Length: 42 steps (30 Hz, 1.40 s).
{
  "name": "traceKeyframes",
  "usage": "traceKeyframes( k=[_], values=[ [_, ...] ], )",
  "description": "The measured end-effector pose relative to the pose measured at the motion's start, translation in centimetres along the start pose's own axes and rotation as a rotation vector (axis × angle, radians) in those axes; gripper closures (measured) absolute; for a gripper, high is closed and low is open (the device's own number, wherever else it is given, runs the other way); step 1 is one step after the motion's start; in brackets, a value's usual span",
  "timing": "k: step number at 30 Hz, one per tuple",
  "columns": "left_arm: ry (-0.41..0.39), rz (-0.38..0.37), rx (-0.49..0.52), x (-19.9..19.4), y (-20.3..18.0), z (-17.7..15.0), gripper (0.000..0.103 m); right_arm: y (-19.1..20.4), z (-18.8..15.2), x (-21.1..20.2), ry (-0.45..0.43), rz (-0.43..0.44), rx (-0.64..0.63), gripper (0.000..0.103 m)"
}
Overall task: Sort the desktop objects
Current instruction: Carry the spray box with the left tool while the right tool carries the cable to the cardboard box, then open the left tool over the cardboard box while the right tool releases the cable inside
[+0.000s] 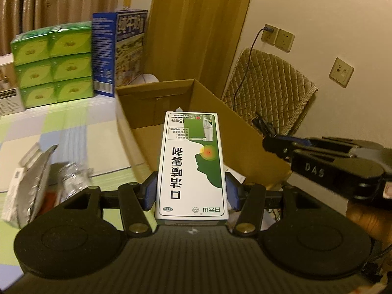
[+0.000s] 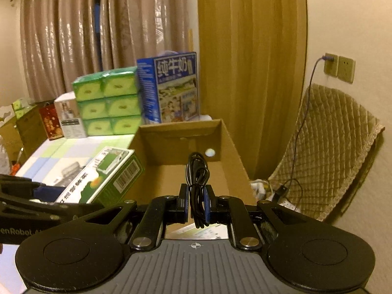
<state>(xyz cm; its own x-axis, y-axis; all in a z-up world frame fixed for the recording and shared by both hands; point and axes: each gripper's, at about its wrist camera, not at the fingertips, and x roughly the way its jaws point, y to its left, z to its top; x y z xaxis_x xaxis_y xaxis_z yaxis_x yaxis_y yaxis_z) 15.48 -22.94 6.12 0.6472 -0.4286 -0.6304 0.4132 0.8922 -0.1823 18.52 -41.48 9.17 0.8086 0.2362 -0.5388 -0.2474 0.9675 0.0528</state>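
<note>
Gripping the green-and-white medicine box by its long sides, the left gripper holds it raised, pointing toward the open cardboard box, while the right gripper is clenched on a bundled black cable aimed at the same opening. Both loads look ready for dropping in, and the two tools sit just beside each other, so a collision at the rim could knock the medicine box askew. The cable's loose loops might also snag on a blue pad when released and drag out over the wall.
</note>
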Motion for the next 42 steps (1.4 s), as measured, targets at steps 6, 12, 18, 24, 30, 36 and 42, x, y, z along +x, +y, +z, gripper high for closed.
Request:
traceKeyframes(
  k=[6, 12, 18, 24, 30, 36, 42],
  values=[
    [0.027, -0.014, 0.003, 3.2, -0.2, 0.8, 0.052, -1.5, 0.0, 2.3, 0.025, -0.002, 0.006, 0.094],
    [0.038, -0.016, -0.017, 5.5, 0.8, 0.7, 0.053, -2.1, -0.2, 4.2, 0.053, -0.001, 0.011, 0.094],
    [0.017, -0.001, -0.036, 5.1, 2.1, 0.7, 0.053, -1.9, -0.4, 5.4, 0.076, 0.019, 0.019, 0.094],
    [-0.008, 0.013, -0.045, 3.8, 2.9, 0.7, 0.053, -1.5, 0.1, 5.9, 0.056, 0.084, 0.071, 0.090],
    [-0.016, 0.042, -0.058, 2.3, 4.2, 0.2, 0.052, -1.5, 0.6, 4.5, 0.022, 0.070, 0.081, 0.063],
    [-0.013, 0.079, -0.086, 0.1, 5.9, -1.1, 0.048, -0.7, 1.0, 2.3, 0.002, 0.067, 0.088, 0.059],
    [-0.026, 0.125, -0.098, -3.2, 7.5, -2.7, 0.044, 2.3, 2.0, -0.6, -0.046, 0.105, 0.056, 0.044]
  ],
)
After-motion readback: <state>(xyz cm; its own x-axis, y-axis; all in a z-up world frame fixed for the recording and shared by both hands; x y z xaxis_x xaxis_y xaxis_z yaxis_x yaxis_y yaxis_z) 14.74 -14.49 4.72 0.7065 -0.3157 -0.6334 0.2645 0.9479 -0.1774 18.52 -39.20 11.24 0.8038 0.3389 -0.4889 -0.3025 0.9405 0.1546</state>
